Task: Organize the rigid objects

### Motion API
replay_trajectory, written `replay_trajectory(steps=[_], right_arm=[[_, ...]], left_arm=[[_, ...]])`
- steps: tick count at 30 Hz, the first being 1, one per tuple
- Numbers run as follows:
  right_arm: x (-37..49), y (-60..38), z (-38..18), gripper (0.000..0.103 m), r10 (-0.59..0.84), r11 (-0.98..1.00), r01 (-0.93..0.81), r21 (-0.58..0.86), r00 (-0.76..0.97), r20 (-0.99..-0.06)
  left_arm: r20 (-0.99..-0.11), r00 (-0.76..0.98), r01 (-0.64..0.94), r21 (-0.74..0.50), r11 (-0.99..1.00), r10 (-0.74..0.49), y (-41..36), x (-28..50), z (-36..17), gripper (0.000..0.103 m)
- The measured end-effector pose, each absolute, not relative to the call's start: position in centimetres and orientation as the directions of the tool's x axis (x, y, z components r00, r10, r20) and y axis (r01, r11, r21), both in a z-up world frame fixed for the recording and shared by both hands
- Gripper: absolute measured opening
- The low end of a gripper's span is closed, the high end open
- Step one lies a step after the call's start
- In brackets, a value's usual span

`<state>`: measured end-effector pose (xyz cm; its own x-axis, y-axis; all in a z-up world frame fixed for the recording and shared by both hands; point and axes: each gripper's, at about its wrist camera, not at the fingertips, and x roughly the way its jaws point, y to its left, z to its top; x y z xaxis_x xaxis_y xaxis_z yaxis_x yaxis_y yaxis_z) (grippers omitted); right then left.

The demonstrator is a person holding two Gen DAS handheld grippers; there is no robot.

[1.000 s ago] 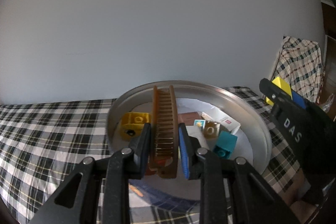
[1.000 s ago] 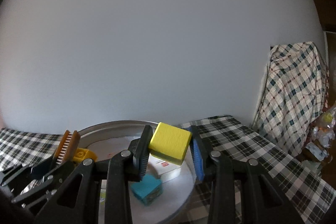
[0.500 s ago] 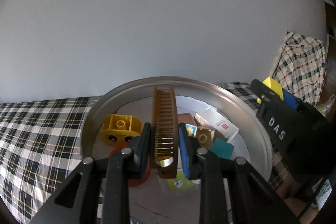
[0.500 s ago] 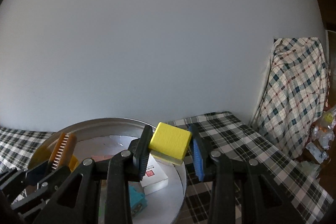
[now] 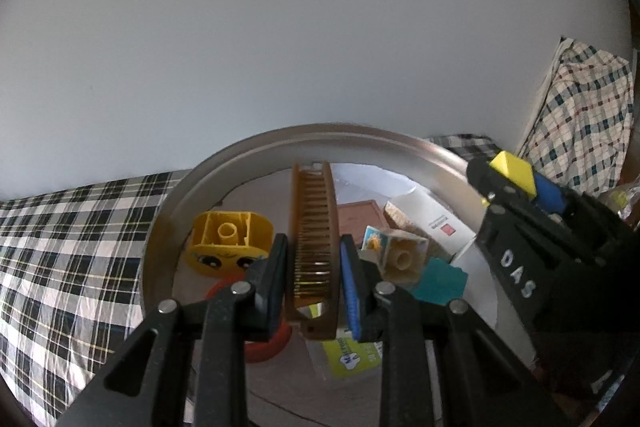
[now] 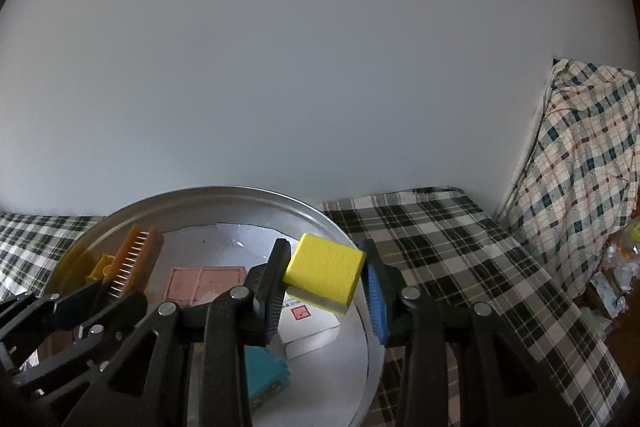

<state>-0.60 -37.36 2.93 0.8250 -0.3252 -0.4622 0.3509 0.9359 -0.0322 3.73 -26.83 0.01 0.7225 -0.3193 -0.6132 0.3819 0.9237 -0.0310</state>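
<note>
My left gripper (image 5: 313, 269) is shut on a brown comb (image 5: 314, 235), held lengthwise above a round metal basin (image 5: 248, 151). My right gripper (image 6: 325, 277) is shut on a yellow block (image 6: 325, 269) over the basin's right rim (image 6: 312, 207). In the left wrist view the right gripper (image 5: 516, 183) hangs at the right with the yellow block (image 5: 514, 169). In the right wrist view the comb (image 6: 134, 261) and the left gripper (image 6: 102, 291) show at the lower left. Inside the basin lie a yellow toy brick (image 5: 228, 237), a tan brick (image 5: 404, 259), a teal block (image 5: 440, 281) and a white box (image 5: 432, 223).
The basin rests on a black-and-white checked cloth (image 6: 460, 259). A red ring (image 5: 264, 345), a brown flat piece (image 6: 204, 283) and a green-yellow packet (image 5: 352, 355) also lie in the basin. A plain wall stands behind. A checked cloth-covered shape (image 6: 580, 155) rises at the right.
Both grippers have moved forward over the basin and tipped down a little, so the basin and its contents look larger. Each still grips its object.
</note>
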Motion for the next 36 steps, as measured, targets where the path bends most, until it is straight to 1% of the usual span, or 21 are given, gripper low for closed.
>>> replay_trajectory(steps=[3, 9, 10, 11, 12, 13, 14, 15, 17, 21, 24, 26, 31, 36], right_arm=[[-0.5, -37.4, 2.9, 0.038, -0.316, 0.938, 0.347, -0.023, 0.823, -0.472], [-0.1, -37.6, 2.5, 0.038, -0.276, 0.947, 0.322, 0.008, 0.822, -0.499], [0.0, -37.7, 2.4, 0.038, -0.249, 0.952, 0.304, 0.029, 0.827, -0.503], [0.1, -37.6, 2.3, 0.042, -0.233, 0.955, 0.294, 0.042, 0.83, -0.507], [0.0, -37.7, 2.2, 0.055, -0.224, 0.954, 0.293, 0.057, 0.83, -0.512], [-0.1, -37.9, 2.2, 0.065, -0.221, 0.951, 0.3, 0.078, 0.832, -0.508], [-0.3, -38.2, 2.2, 0.083, -0.218, 0.947, 0.306, 0.098, 0.838, -0.501], [-0.9, -38.5, 2.5, 0.091, -0.217, 0.941, 0.312, 0.133, 0.854, -0.473], [-1.5, -38.6, 2.9, 0.092, -0.228, 0.936, 0.319, 0.151, 0.872, -0.432], [-2.3, -37.6, 3.6, 0.092, -0.269, 0.94, 0.326, 0.1, 0.89, -0.369], [-3.2, -37.0, 4.2, 0.092, -0.321, 0.93, 0.359, 0.073, 0.894, -0.313], [-3.7, -37.0, 4.4, 0.092, -0.353, 0.919, 0.387, 0.07, 0.891, -0.285], [-4.7, -37.6, 4.6, 0.093, -0.369, 0.904, 0.411, 0.12, 0.889, -0.272], [-5.7, -37.8, 4.2, 0.093, -0.345, 0.904, 0.394, 0.169, 0.903, -0.256]], left_arm=[[-0.627, 0.715, 0.377, -0.029, 0.926, -0.311, -26.8, 4.0, -0.3, 0.024], [-0.625, 0.716, 0.378, -0.026, 0.925, -0.31, -26.9, 3.9, -0.3, 0.025], [-0.625, 0.717, 0.378, -0.024, 0.926, -0.309, -27.0, 3.9, -0.4, 0.037], [-0.623, 0.722, 0.372, -0.016, 0.928, -0.3, -27.1, 3.9, -0.3, 0.054], [-0.616, 0.732, 0.366, -0.005, 0.931, -0.291, -27.0, 3.8, -0.1, 0.064], [-0.596, 0.751, 0.358, 0.009, 0.934, -0.283, -27.0, 3.5, 0.3, 0.089], [-0.581, 0.763, 0.357, 0.015, 0.934, -0.282, -27.0, 3.2, 0.5, 0.102], [-0.541, 0.791, 0.354, 0.024, 0.935, -0.285, -26.9, 2.5, 1.0, 0.103], [-0.511, 0.809, 0.359, 0.036, 0.933, -0.291, -27.0, 1.8, 1.2, 0.103], [-0.547, 0.792, 0.365, 0.068, 0.928, -0.271, -27.4, 1.9, 0.7, 0.103], [-0.563, 0.782, 0.347, 0.036, 0.937, -0.268, -26.5, 2.1, 0.6, 0.103], [-0.555, 0.787, 0.333, 0.016, 0.943, -0.268, -25.7, 1.8, 0.6, 0.103], [-0.544, 0.799, 0.311, 0.008, 0.95, -0.257, -24.3, 0.7, 0.5, 0.103], [-0.533, 0.811, 0.292, 0.009, 0.957, -0.242, -23.3, 0.0, 0.3, 0.103]])
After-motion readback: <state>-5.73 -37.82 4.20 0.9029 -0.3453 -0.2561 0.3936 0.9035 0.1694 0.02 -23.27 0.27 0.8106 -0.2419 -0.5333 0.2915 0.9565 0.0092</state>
